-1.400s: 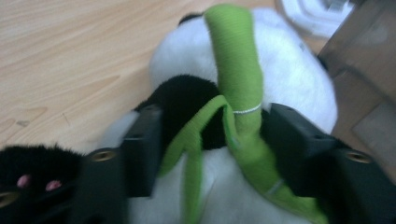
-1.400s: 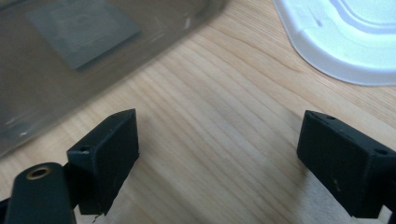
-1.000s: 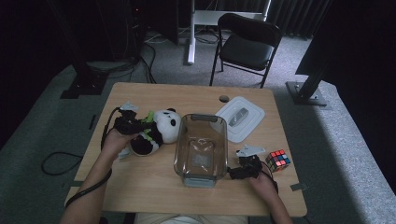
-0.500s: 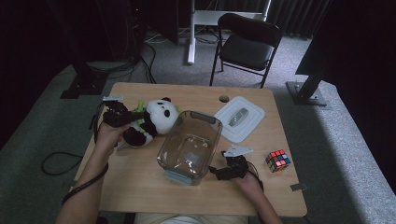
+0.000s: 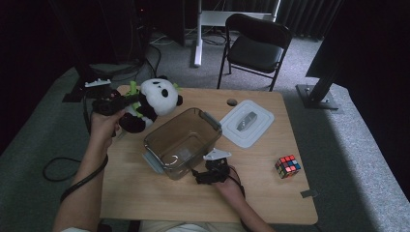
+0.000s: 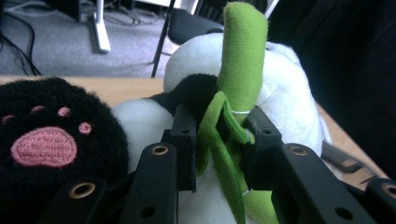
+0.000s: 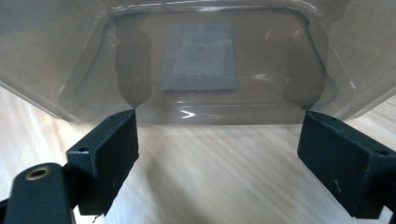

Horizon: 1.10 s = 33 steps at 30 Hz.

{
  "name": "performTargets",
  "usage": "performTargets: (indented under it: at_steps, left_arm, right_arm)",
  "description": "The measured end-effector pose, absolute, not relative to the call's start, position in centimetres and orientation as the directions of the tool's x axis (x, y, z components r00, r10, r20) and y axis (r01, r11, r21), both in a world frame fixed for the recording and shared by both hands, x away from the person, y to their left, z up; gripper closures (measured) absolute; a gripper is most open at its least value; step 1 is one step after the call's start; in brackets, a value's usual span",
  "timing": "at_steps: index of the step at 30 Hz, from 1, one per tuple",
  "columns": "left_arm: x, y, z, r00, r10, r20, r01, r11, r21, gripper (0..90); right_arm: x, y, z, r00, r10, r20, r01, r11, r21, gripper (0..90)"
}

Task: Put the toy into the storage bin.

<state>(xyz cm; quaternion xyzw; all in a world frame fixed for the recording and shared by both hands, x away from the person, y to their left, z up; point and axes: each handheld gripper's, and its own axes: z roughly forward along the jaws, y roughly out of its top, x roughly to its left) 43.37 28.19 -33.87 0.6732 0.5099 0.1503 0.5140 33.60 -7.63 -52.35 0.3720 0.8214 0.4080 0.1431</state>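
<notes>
Lifting the panda, steadying the tub

My left gripper (image 6: 219, 144) is clamping the panda's (image 5: 153, 99) green stalk (image 6: 240, 60); my right gripper (image 7: 219, 154) is gaping near the tub (image 5: 186, 140).

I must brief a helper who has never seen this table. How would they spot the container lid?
On the wooden table, look toward the far right corner, beyond the clear plastic tub. The flat white rectangular lid lies there, a grey handle at its centre; unlike the multicoloured puzzle cube, it is pale and flat.
</notes>
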Motion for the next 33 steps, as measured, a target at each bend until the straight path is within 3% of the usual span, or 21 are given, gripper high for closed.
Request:
performTargets:
  at_steps: [5, 20, 33]
  left_arm:
    - [43.2, 27.1, -32.8, 0.465, 0.829, -0.311, 0.527, 0.023, 0.85, 70.9]
    - [43.3, 24.0, -32.8, 0.509, 0.786, -0.351, 0.577, -0.008, 0.817, 70.7]
    - [42.9, 21.2, -33.8, 0.538, 0.785, -0.307, 0.591, -0.091, 0.802, 70.1]
  right_arm:
    - [34.7, -6.0, -51.7, -0.627, 0.773, 0.096, 0.52, 0.323, 0.79, 11.5]
    - [36.2, -2.6, -50.5, -0.627, 0.771, 0.112, 0.513, 0.3, 0.804, 11.5]
    - [36.2, -3.2, -50.1, -0.63, 0.766, 0.126, 0.498, 0.275, 0.822, 11.6]
